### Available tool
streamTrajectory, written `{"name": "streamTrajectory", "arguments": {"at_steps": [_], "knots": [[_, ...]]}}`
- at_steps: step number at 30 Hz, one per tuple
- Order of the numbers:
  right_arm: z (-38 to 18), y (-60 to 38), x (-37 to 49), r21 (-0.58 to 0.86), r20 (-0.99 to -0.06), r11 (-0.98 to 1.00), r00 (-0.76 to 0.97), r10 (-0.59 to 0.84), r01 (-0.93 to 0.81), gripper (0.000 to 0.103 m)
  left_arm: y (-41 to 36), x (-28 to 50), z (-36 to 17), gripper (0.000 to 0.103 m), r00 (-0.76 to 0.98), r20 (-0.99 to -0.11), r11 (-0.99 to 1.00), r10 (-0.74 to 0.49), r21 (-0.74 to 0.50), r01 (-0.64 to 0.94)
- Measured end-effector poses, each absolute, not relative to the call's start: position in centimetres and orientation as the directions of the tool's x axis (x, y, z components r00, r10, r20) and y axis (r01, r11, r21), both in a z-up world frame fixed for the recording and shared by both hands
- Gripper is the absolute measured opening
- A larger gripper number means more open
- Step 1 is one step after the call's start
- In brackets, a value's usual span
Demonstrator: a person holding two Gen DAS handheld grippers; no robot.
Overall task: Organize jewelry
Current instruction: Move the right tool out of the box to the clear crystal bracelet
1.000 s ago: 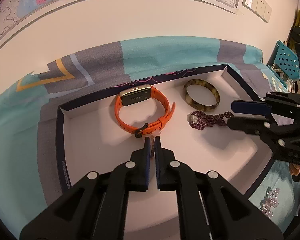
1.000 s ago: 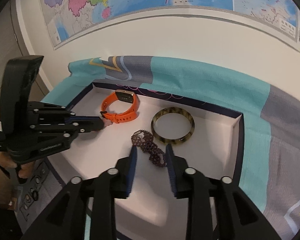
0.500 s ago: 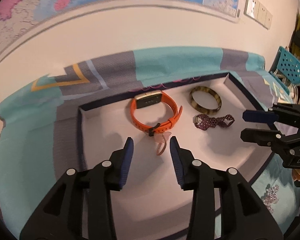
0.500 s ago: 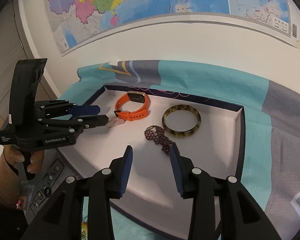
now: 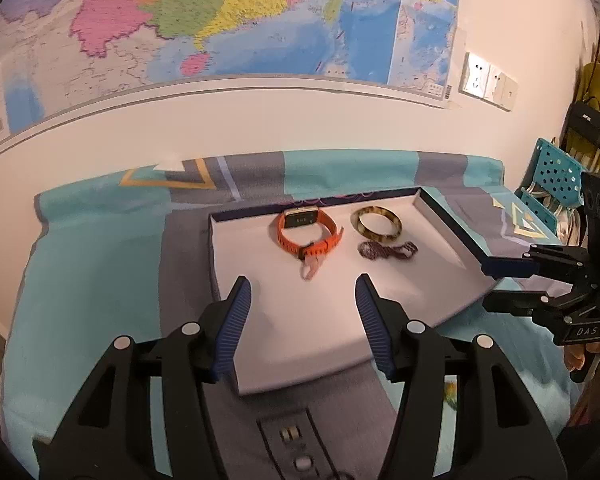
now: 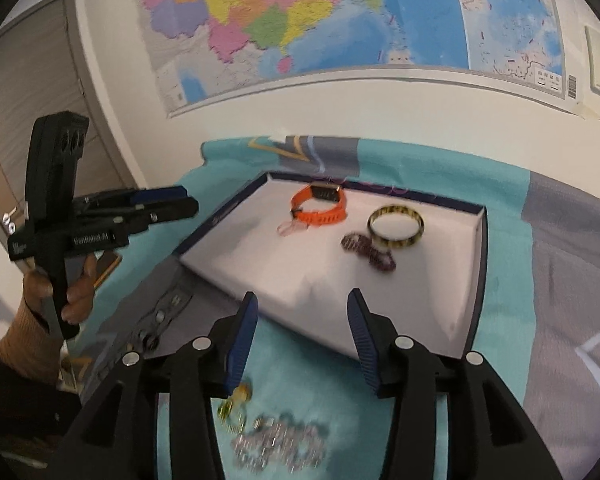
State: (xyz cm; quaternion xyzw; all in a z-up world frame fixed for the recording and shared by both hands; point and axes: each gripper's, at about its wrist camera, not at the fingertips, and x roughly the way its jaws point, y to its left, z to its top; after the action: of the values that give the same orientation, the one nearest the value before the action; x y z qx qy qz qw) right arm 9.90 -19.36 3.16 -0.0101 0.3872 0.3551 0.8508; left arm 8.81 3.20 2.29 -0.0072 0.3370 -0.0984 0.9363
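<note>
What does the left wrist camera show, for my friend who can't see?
An open left gripper hovers before a shallow white tray holding an orange smartwatch, a tortoiseshell bangle and a purple beaded bracelet.

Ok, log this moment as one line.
left gripper: open, empty | right gripper: open, empty | tray: orange watch, bangle, purple bracelet | cloth: silver beads
</note>
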Motion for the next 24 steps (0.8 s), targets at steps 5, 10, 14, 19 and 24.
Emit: {"name": "streamTrajectory", "arguments": {"at_steps": [5, 10, 14, 19, 24], "knots": [[1.4, -20.2, 7.4, 0.244, -0.709, 0.761, 0.425, 0.562, -0.601, 0.044, 3.5, 6.2, 1.6, 0.056, 0.750, -0.632, 0.980, -0.196, -0.094, 0.177], [-0.6, -21.7, 6.0, 0.284, -0.733, 0.785, 0.404, 0.548, -0.550, 0.044, 3.9, 4.4, 0.5, 0.057, 0.735, -0.645, 0.977, -0.210, -0.119, 0.174], [-1.1, -22.6, 5.3, 0.303, -0.731, 0.799, 0.412, 0.544, -0.519, 0.044, 3.9, 2.8, -0.7, 0.057, 0.715, -0.669, 0.979, -0.203, -0.115, 0.171], [-1.6, -22.6, 4.7, 0.310, -0.733, 0.799, 0.405, 0.546, -0.516, 0.045, 3.3, 0.7, -3.0, 0.057, 0.670, -0.715, 0.977, -0.199, -0.096, 0.188], [-1.7, -22.1, 4.2, 0.295, -0.742, 0.797, 0.399, 0.539, -0.528, 0.045, 3.0, -0.7, -4.1, 0.057, 0.650, -0.734, 0.976, -0.196, -0.078, 0.205]]}}
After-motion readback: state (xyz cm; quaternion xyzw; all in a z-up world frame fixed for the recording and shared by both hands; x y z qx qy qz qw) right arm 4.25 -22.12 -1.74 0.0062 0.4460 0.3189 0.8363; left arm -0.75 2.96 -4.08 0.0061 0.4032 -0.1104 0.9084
